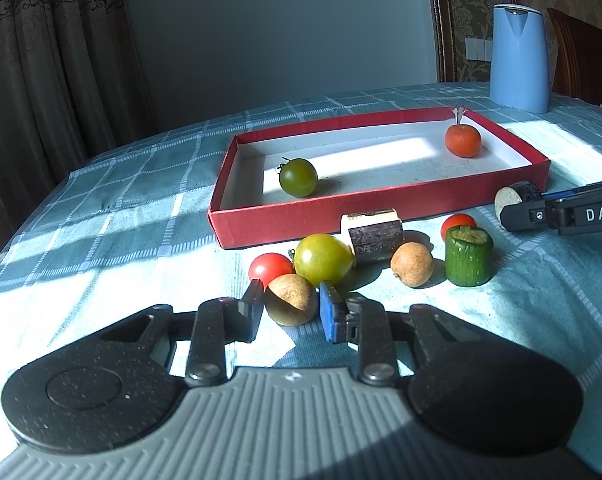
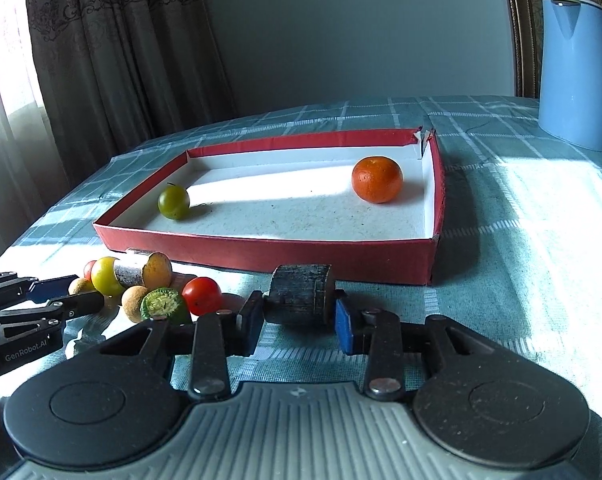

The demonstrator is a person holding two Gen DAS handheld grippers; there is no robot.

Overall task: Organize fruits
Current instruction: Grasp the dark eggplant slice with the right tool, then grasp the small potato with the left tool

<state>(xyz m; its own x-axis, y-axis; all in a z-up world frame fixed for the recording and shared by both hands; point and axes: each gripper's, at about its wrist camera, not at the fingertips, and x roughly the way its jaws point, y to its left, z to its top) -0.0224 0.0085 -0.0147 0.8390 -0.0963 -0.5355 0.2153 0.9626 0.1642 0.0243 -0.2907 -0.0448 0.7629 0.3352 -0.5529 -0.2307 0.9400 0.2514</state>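
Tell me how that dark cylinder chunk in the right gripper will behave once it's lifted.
The dark cylinder chunk looks stiff and woody, so it probably won't squash. The right gripper pinches its flat ends, which should hold steady. It lies on its curved side, so if released on the tablecloth it may roll.

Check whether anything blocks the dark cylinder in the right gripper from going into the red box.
Only the red box's near wall, directly ahead of the dark cylinder that the right gripper clamps; the floor beyond is bare.

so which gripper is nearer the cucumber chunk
Right. The right gripper is a short way from the cucumber chunk; the left gripper is farther off across the fruit pile.
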